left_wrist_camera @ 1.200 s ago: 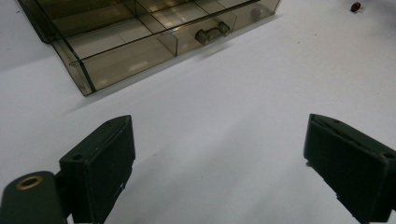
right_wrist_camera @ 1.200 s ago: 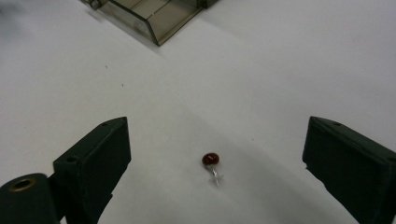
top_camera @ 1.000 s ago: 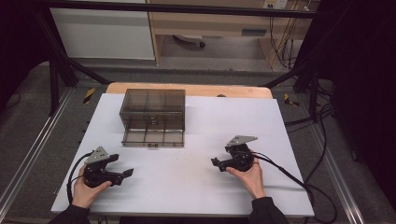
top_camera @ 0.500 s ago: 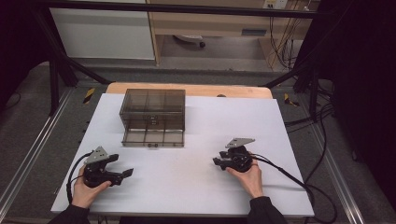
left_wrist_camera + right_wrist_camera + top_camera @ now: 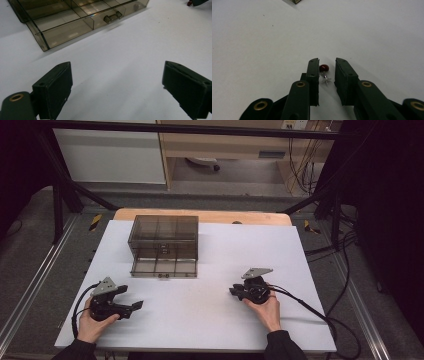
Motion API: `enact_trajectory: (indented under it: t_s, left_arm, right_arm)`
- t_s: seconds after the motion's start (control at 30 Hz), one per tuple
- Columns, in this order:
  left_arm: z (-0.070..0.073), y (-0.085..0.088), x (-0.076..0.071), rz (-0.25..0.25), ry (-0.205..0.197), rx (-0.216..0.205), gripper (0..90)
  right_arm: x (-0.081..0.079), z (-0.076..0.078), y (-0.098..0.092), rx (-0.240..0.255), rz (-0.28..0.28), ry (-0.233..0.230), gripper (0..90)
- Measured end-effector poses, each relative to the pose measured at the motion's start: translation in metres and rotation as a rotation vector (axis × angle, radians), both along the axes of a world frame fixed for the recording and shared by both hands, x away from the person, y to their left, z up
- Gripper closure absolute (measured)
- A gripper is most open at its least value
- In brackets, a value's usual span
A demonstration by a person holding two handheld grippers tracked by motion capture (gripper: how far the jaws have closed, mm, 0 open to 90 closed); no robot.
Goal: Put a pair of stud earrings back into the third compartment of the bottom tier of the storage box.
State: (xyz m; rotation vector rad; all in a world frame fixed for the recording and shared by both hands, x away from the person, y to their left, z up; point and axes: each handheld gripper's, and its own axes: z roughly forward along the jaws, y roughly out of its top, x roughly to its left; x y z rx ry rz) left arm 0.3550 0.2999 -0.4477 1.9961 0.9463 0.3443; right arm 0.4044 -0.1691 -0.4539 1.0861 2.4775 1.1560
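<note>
A small pin with a dark red bead head point(image 5: 324, 67) and a clear winged stem lies on the white table between the fingers of my right gripper point(image 5: 327, 60). These jaws have just been closing. The left finger point(image 5: 314, 75) touches the bead and a gap remains at the right finger point(image 5: 343, 75). From above, the right gripper point(image 5: 235, 292) rests right of centre and points left. My left gripper point(image 5: 131, 298) sits near the front left corner. Its jaws point(image 5: 117, 67) are wide open over bare table.
A smoky clear drawer cabinet point(image 5: 164, 234) stands at the back centre-left with its bottom drawer point(image 5: 165, 266) pulled out. The drawer has divided compartments point(image 5: 75, 22) and a small handle point(image 5: 113, 17). Cables trail from both grippers off the table's point(image 5: 210, 330) front.
The right gripper's jaws have narrowed from wide apart to nearly together. Both hands stay almost where they were, and the left gripper is unchanged.
</note>
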Motion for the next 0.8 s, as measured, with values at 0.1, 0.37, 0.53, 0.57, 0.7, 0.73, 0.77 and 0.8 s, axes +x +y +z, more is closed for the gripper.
enact_trajectory:
  t_s: [0.1,0.37,0.53,0.57,0.7,0.73,0.77,0.8]
  left_arm:
    - [-0.0001,0.0003,-0.0001,0.001,0.001,0.000,9.2]
    - [-0.0002,0.0000,0.0001,0.000,0.001,0.002,9.3]
    - [-0.0001,0.0003,-0.0001,0.001,0.000,0.001,9.3]
    - [-0.0002,0.0002,-0.0002,0.002,0.000,0.000,9.3]
    - [-0.0002,0.0002,-0.0001,0.000,0.000,0.001,9.3]
    - [-0.0002,0.0001,0.0000,0.000,0.000,0.001,9.3]
    - [-0.0002,0.0000,-0.0001,0.000,0.000,0.001,9.3]
    - [-0.0002,0.0000,-0.0001,0.000,0.000,0.001,9.3]
  right_arm:
    - [0.0001,-0.0006,0.0002,-0.002,0.002,-0.001,76.0]
    - [-0.0004,-0.0014,-0.0006,-0.007,0.005,-0.008,81.5]
    - [-0.0005,-0.0019,-0.0010,0.002,0.005,-0.010,82.2]
    - [-0.0006,-0.0019,-0.0011,0.002,0.005,-0.011,82.3]
    - [-0.0008,-0.0018,-0.0009,0.001,0.006,-0.012,82.5]
    - [-0.0010,-0.0016,-0.0008,0.004,0.005,-0.010,82.5]
    - [-0.0012,-0.0014,-0.0007,0.006,0.005,-0.007,82.5]
    - [-0.0016,-0.0012,-0.0005,0.006,0.008,-0.008,82.5]
